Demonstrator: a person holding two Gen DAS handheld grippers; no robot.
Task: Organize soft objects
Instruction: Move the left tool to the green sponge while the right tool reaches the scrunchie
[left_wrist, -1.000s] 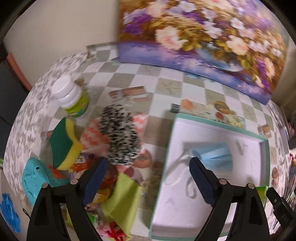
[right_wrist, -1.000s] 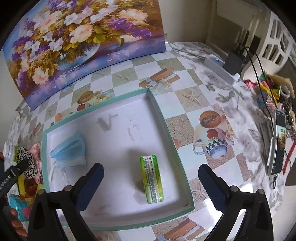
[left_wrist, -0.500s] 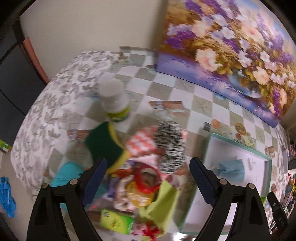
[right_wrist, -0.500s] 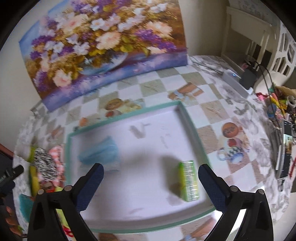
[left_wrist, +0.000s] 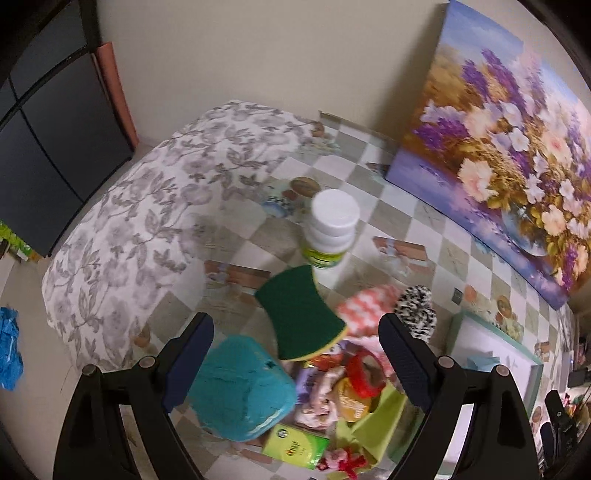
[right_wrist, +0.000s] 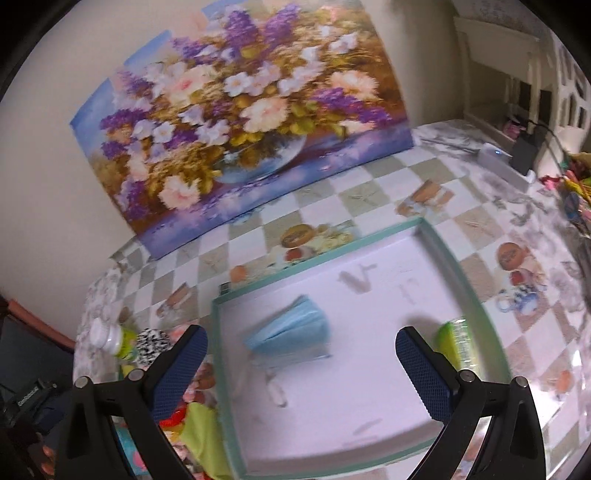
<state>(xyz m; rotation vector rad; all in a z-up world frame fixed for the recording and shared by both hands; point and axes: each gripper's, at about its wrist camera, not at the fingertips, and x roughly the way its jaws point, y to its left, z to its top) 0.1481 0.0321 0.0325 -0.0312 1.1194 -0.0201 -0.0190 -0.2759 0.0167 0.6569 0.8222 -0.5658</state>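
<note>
1. Jaws of the left gripper (left_wrist: 295, 354) stand wide apart with nothing held, above a pile on the worktop (left_wrist: 369, 177): green-and-yellow sponge (left_wrist: 301, 314), teal plush (left_wrist: 242, 391), spotted sock (left_wrist: 417, 312), beside a white bottle (left_wrist: 332, 229).
2. Jaws of the right gripper (right_wrist: 301, 369) are also spread wide and bare, over the tray (right_wrist: 369, 243) holding a blue face mask (right_wrist: 291, 328) and a green packet (right_wrist: 460, 343).
</note>
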